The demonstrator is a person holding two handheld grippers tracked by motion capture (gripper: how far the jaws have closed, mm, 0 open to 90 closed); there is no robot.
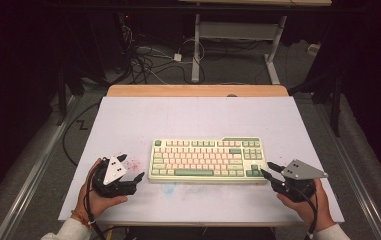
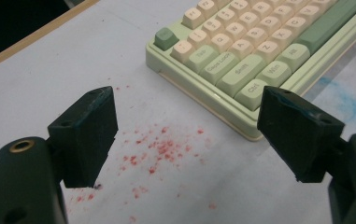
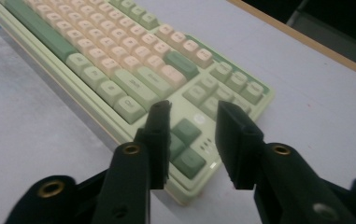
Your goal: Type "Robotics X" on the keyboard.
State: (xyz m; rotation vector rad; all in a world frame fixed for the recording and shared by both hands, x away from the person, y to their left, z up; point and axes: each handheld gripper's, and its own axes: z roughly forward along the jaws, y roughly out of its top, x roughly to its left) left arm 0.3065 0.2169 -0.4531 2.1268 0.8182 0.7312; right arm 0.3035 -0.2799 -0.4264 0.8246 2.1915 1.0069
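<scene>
Keyboard (image 1: 207,160), red specks (image 2: 159,149) beside, table (image 1: 128,120)

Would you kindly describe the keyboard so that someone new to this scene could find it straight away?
On the white table, look near the front edge, between the left gripper and the right gripper. There lies the keyboard, flat and lengthwise. Its pale green case with cream and green keys sets it apart from the black grippers beside it.
</scene>
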